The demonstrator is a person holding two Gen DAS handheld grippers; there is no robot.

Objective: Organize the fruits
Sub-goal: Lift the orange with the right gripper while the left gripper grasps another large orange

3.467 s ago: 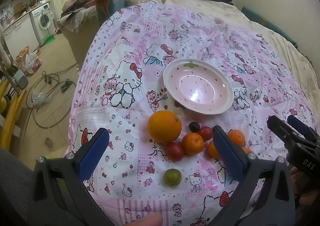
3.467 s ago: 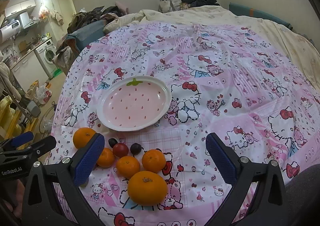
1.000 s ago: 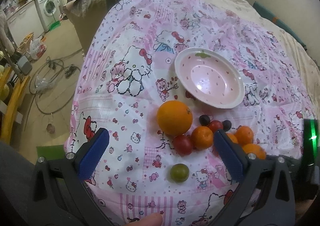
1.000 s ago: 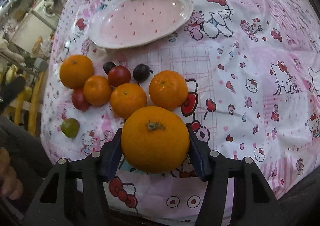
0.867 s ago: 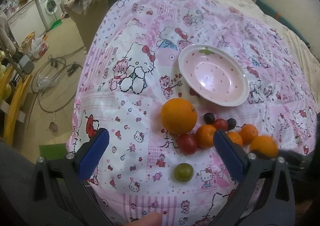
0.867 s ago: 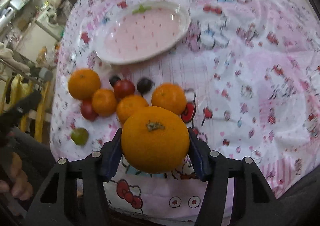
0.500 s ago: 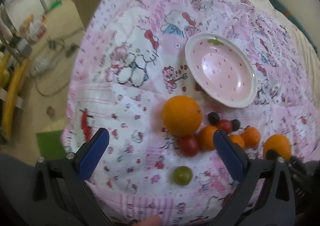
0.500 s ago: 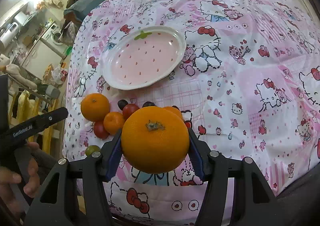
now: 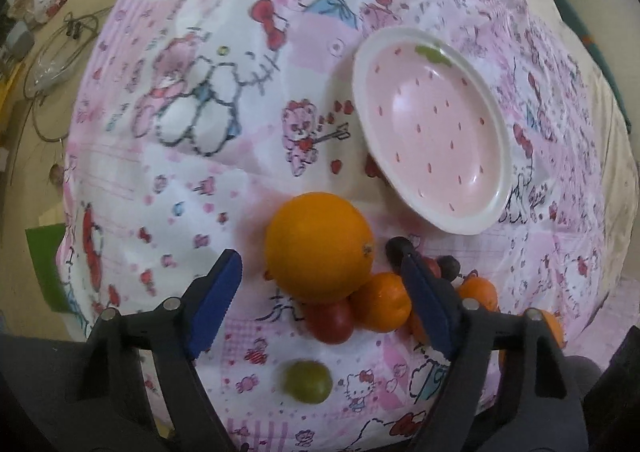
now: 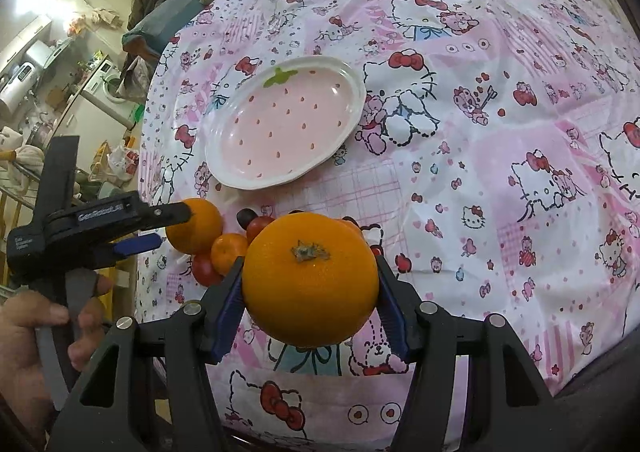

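Observation:
My right gripper is shut on a big orange and holds it above the Hello Kitty cloth, short of the pink strawberry plate. My left gripper is open, its blue pads on either side of a second big orange that lies on the cloth; it also shows in the right wrist view. The left gripper is seen there from the side. The plate holds nothing. Small tangerines, a red tomato, dark grapes and a green fruit lie nearby.
The pink Hello Kitty cloth covers the table, whose left edge drops to the floor with cables. Clothes and a washing machine stand at the far left.
My left gripper has dropped toward the second big orange and narrowed, its pads now flanking it. My right gripper has lifted the first orange higher and back from the pile.

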